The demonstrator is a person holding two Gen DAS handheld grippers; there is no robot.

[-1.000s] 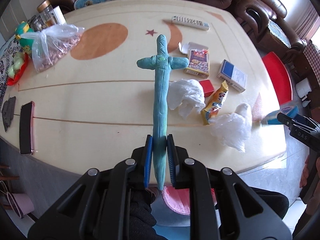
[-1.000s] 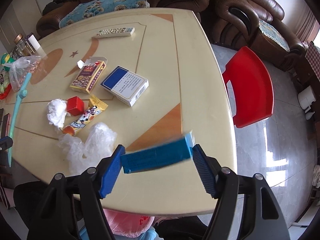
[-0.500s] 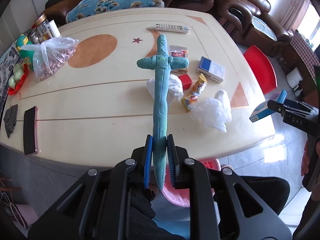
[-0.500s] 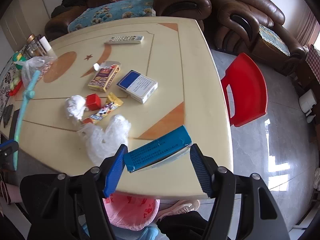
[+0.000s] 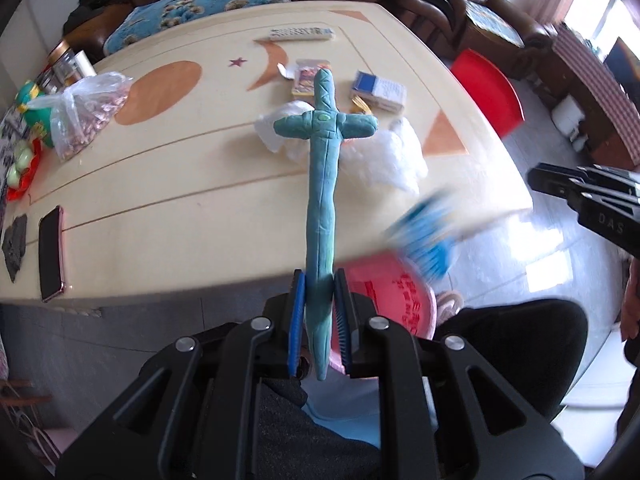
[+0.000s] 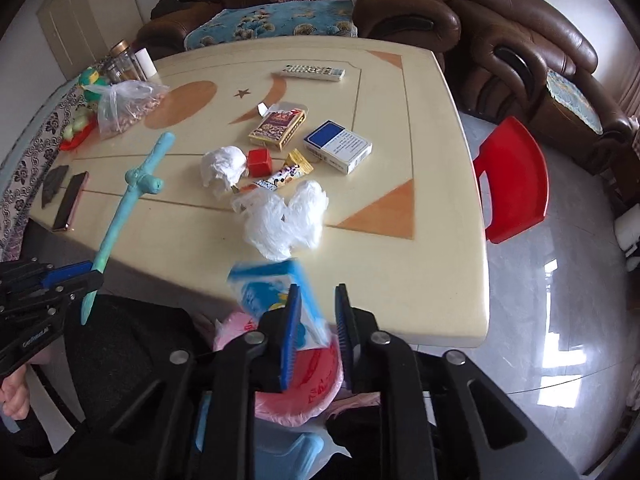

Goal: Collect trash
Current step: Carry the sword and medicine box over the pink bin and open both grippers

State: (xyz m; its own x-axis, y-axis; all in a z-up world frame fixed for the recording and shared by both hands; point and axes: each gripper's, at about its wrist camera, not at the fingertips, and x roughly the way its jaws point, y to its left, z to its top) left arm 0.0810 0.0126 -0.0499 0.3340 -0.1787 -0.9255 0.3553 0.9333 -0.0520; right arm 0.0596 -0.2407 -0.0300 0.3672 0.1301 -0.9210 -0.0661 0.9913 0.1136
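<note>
My left gripper is shut on the blade tip of a long teal plush sword, which sticks out over the cream table. My right gripper has its jaws closing, almost together, with nothing pressed between the pads. A blue box is blurred in mid-air just beyond them, above the pink bag-lined bin below the table edge. In the left wrist view the same box falls clear of the right gripper. A white plastic bag, crumpled tissue and snack wrapper lie on the table.
A red cube, two card boxes and a remote lie further back. A phone and a bag of nuts sit at the left. A red chair stands right of the table, brown sofas behind.
The right gripper drew back past the table edge, the blue box left its jaws and drops toward the pink bin, and the jaws closed. The left gripper also pulled back with the sword.
</note>
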